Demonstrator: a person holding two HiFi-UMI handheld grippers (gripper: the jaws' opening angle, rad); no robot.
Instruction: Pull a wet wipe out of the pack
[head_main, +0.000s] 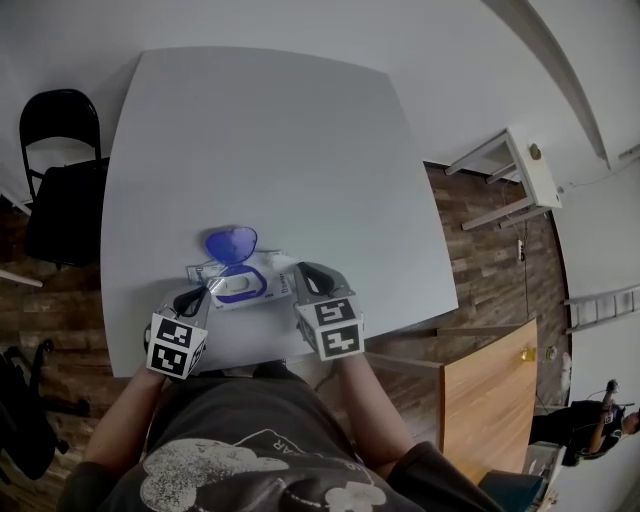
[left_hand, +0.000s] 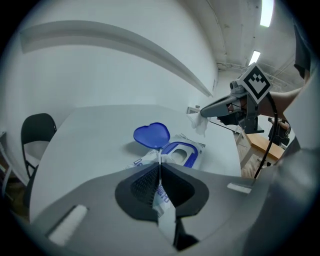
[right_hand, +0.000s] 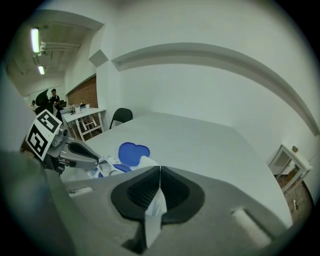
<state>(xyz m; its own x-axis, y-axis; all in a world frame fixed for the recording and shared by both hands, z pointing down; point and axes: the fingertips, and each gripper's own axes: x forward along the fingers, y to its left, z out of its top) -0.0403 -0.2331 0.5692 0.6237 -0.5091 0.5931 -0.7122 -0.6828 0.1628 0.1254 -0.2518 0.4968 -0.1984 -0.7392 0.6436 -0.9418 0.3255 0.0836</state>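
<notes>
Both clamped, left gripper (left_hand: 160, 167) on pack (head_main: 240, 287), right gripper (right_hand: 160, 170) on wipe (right_hand: 154, 209)

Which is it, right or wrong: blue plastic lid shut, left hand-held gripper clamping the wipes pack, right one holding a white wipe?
Wrong on the lid: the left gripper view shows the blue plastic lid open. The left hand-held gripper clamps the wipes pack; the right hand-held gripper holds a white wipe.

Pack (head_main: 240, 287) sits on the table (head_main: 270, 140), close in at my twelve o'clock by the near edge. Lid (head_main: 231, 243) stands at the pack's twelve. My left claw (head_main: 205, 288) bites its eight o'clock corner. My right claw (head_main: 298, 270) is at its three, wipe (left_hand: 201, 124) between the jaws. Chair (head_main: 55, 130) is off the table's nine.
</notes>
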